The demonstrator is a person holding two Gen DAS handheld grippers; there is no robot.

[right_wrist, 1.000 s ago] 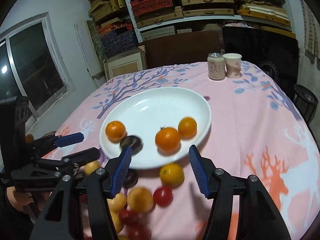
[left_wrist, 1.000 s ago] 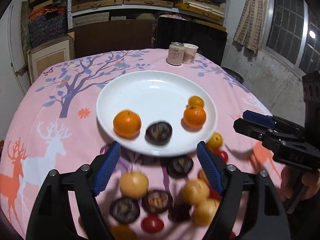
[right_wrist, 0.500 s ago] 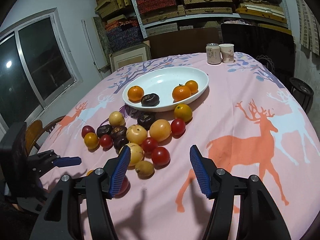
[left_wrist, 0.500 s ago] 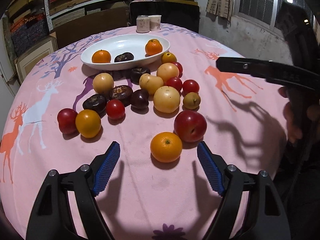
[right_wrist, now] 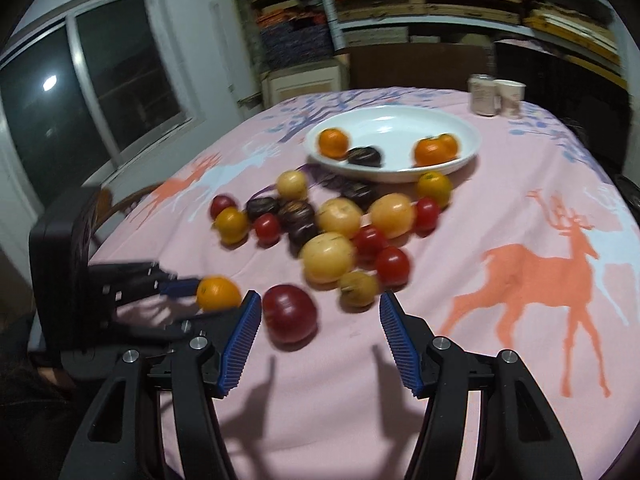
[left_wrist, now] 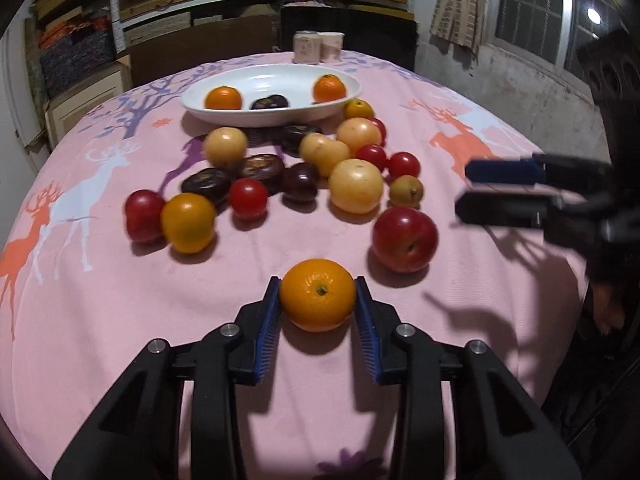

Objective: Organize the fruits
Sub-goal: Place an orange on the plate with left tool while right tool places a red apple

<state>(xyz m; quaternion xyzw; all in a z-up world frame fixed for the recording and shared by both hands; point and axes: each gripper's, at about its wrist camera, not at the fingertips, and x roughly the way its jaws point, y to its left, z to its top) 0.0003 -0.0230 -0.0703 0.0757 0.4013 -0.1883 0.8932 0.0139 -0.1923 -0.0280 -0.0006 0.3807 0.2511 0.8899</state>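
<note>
My left gripper [left_wrist: 317, 294] is shut on an orange [left_wrist: 317, 294] that rests on the pink tablecloth; it also shows in the right wrist view [right_wrist: 218, 293]. My right gripper [right_wrist: 320, 316] is open and empty, just in front of a red apple [right_wrist: 291, 313]. That apple [left_wrist: 405, 238] lies right of the held orange. A white plate [left_wrist: 224, 118] at the back holds oranges and a dark fruit [left_wrist: 270, 102]. Several yellow, red and dark fruits [left_wrist: 355, 186] lie loose between plate and grippers.
A can [left_wrist: 305, 47] and a paper cup [left_wrist: 330, 45] stand behind the plate. Shelves with boxes line the back wall. A dark chair back [left_wrist: 352, 36] stands behind the table. The table's front edge is close below both grippers.
My left gripper moved forward and closed its fingers on the nearest orange. My right gripper moved in toward the red apple and stayed open.
</note>
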